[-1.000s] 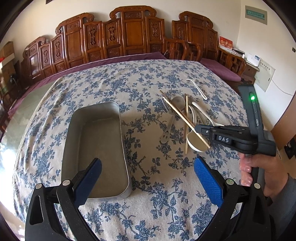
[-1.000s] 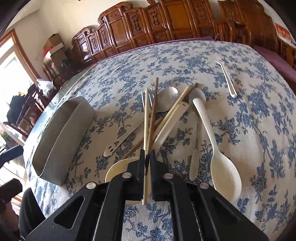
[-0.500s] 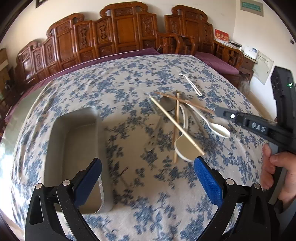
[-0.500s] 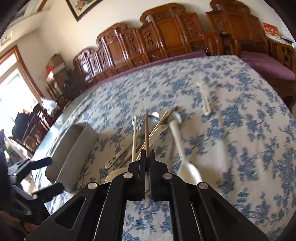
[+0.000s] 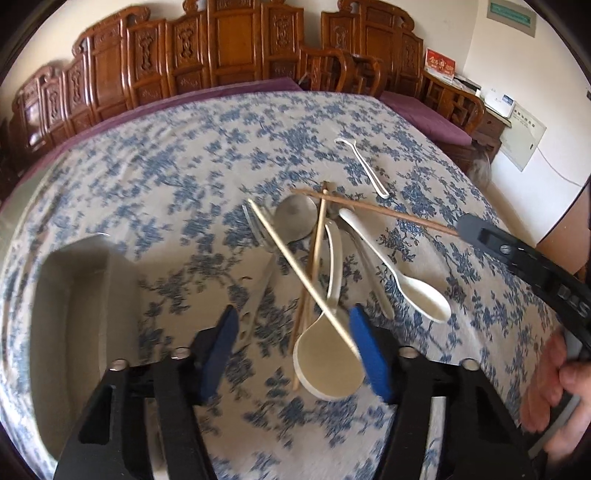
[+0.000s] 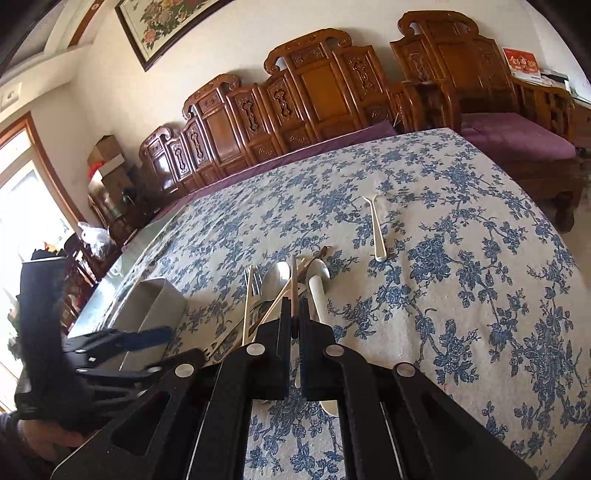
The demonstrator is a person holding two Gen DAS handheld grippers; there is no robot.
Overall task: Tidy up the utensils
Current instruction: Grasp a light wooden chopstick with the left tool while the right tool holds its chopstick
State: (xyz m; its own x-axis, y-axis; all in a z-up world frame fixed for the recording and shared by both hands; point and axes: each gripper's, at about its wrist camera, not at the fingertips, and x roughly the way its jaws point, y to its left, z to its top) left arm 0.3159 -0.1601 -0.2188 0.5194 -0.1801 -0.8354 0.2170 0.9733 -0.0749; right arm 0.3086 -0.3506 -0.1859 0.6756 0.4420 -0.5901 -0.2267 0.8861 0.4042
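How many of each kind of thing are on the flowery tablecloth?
Wooden chopsticks: 3
Shiny metal spoons: 2
White or cream spoons: 2
Thin white scoop: 1
Metal fork: 1
Grey metal tray: 1
Total: 10

The left gripper (image 5: pixel 291 343) has fingers just narrowing, nothing pinched; the right gripper (image 6: pixel 293 325) is clamped tight.

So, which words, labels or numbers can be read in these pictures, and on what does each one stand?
"DAS": blurred white letters on the black side of the right tongs, near the frame's edge.
Green sign high on the wall: too blurred to read.
Red card on the sideboard: gold characters, too small to read.
White wall panel: one printed line, too small to read.
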